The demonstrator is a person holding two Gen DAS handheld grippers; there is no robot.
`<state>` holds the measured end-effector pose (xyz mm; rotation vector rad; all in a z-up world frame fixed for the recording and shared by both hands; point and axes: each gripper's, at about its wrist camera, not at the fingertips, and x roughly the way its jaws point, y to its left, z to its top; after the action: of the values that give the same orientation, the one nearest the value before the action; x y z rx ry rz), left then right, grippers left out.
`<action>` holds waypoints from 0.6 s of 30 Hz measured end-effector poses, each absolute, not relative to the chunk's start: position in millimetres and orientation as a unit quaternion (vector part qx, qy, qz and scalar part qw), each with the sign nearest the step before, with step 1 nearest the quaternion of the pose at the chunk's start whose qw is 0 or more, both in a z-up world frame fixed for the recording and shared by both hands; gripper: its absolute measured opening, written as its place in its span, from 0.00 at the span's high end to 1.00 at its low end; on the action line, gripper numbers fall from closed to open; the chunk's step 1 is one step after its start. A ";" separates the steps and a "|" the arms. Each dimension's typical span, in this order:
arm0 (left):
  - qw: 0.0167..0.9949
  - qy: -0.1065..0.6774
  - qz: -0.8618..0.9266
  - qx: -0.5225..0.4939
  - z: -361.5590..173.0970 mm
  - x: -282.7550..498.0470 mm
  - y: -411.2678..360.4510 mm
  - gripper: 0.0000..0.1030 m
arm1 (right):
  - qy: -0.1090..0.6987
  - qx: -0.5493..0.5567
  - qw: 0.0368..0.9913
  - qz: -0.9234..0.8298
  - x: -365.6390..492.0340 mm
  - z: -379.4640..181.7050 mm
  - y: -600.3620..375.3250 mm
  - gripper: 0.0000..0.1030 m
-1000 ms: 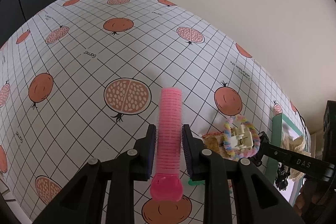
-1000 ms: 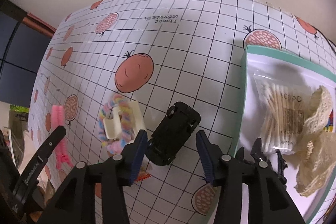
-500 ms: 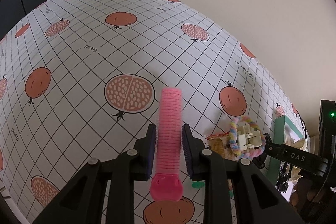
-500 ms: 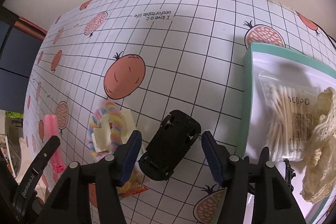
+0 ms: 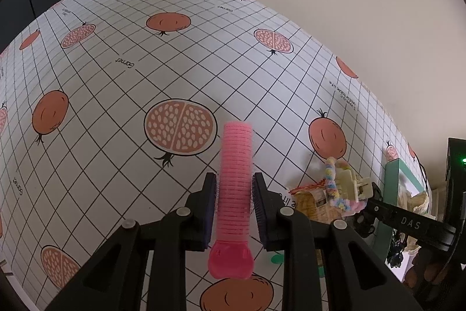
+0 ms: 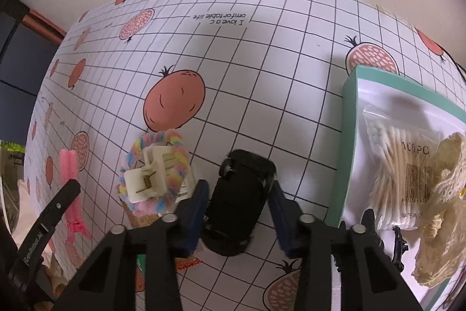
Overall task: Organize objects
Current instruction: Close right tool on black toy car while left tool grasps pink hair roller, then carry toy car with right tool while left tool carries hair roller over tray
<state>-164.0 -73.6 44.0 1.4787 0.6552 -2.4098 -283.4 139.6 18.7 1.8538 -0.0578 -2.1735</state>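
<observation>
Pink and ridged, the hair roller (image 5: 235,179) sits clamped between the fingers of our left gripper (image 5: 234,194), gripped across its middle so that both ends stick out and it cannot swing. It looks lifted clear of the tablecloth (image 5: 116,107), though we cannot be sure it is off the surface. We judge it is being carried toward the teal tray (image 6: 348,136), which lies at the right side of the table and already holds a bag of cotton swabs (image 6: 399,165) and a piece of cream lace (image 6: 442,209).

Our right gripper (image 6: 239,203) straddles the black toy car (image 6: 240,194) lengthwise. Its left pad touches or nearly touches the car's side, while a narrow gap shows by the right pad, so the jaws are not yet fully closed on it. The car lies on the tablecloth just beside the tray's near left edge. Approaching along its length makes sense: the flat flanks give the pads something to press.

Just left of the car, a cream claw clip (image 6: 148,179) rests on a pastel scrunchie (image 6: 174,142), and these lie over a snack packet (image 5: 313,200). They wait close enough to be nudged.
</observation>
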 end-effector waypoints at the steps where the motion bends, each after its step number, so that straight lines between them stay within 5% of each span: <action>1: 0.120 0.224 -0.824 0.506 43.6 -164.0 -73.5 0.75 | -0.018 0.643 0.143 -0.752 -280.9 20.0 144.6 0.66; 18: 0.118 0.217 -0.833 0.496 57.8 -162.8 -69.3 0.75 | -0.018 0.622 0.172 -0.764 -274.8 49.7 154.2 0.66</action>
<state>-162.8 -69.3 57.8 1.4510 0.6343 -2.4365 -274.8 154.2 49.6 1.7646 -0.0520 -2.1686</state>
